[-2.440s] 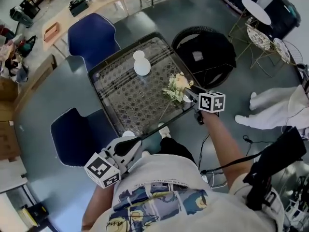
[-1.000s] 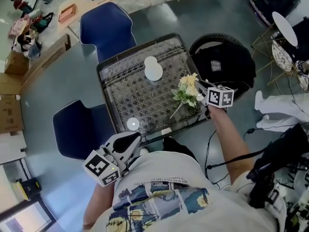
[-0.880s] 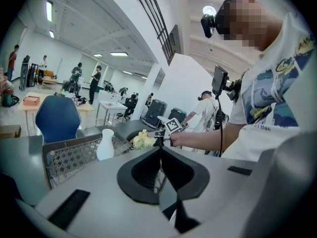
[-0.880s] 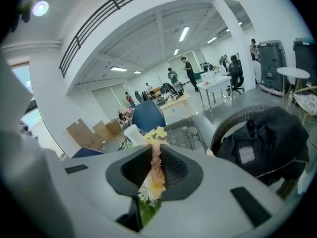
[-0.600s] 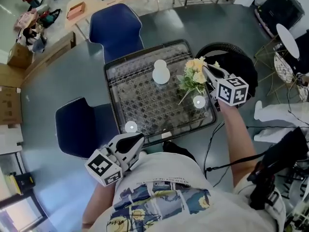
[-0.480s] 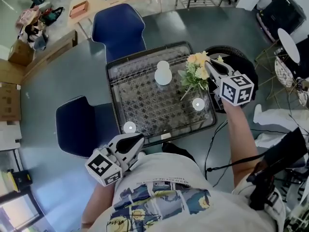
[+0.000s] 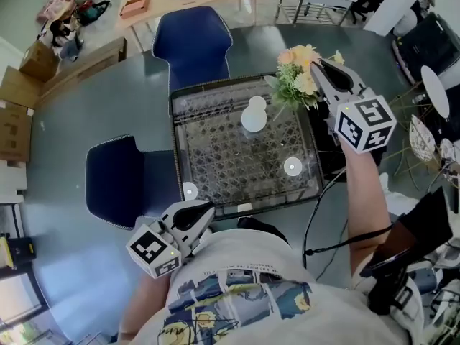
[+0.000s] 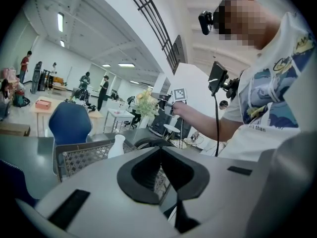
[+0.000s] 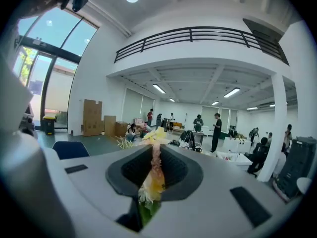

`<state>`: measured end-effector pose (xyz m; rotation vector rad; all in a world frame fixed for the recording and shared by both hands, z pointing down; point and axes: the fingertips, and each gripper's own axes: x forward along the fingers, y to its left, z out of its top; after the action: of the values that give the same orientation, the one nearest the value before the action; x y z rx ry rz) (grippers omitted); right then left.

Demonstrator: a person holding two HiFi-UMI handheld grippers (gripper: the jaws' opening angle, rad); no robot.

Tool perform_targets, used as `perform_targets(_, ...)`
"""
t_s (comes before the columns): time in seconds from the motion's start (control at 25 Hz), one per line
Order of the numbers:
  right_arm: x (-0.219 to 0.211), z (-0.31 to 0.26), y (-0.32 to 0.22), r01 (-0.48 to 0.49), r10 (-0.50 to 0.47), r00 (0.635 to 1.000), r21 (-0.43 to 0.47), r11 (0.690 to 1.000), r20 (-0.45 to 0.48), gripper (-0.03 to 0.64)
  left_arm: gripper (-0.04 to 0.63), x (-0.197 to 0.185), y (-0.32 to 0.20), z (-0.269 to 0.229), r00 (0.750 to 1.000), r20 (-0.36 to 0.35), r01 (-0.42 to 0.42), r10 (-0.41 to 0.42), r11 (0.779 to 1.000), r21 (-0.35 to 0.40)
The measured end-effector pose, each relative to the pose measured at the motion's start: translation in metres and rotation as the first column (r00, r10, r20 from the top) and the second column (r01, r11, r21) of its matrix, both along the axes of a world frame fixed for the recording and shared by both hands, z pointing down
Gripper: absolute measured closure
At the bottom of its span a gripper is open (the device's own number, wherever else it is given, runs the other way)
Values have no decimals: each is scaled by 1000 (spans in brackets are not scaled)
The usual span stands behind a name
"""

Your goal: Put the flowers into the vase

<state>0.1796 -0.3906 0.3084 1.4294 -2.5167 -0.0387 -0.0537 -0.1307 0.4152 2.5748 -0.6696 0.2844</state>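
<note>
A bunch of cream and yellow flowers with green leaves hangs in the air over the far right corner of the lattice-topped table. My right gripper is shut on its stems, and in the right gripper view the blooms fill the slit between the pads. The white vase stands upright on the table's far half, left of and below the flowers. My left gripper stays near my body at the table's near edge, its jaws together with nothing in them. The left gripper view shows the vase and the raised flowers.
Two blue chairs stand at the table's far and left sides. Small white discs lie on the lattice. A black seat sits to the right. Cardboard boxes line the left. People stand in the distance.
My right gripper has lifted the flowers off the table and carried them up and toward the far side, rolling as it rose. My left gripper has shifted only slightly.
</note>
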Motion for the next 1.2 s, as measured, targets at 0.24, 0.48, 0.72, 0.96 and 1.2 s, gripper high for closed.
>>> perform_targets(0.24, -27, -14, -16, 35, -30, 998, 86, 996, -59, 568, 584, -15, 5, -2, 998, 1, 59, -59, 998, 4)
perform_targets(0.48, -51, 6, -33, 72, -65, 995, 98, 993, -72, 568, 584, -30, 10, 4, 993, 6, 120, -120, 993, -7)
perform_targets(0.72, -70, 35, -45, 116, -107, 990, 92, 989, -94, 568, 584, -36, 9, 2, 986, 23, 166, -165, 986, -16)
perform_targets(0.96, -95, 95, -41, 160, -150, 979, 64, 985, -139, 568, 584, -47, 16, 11, 980, 32, 196, -195, 980, -33)
perform_targets(1.2, -98, 139, -43, 175, -170, 969, 17, 984, -179, 568, 584, -46, 15, 10, 979, 48, 201, -199, 978, -50)
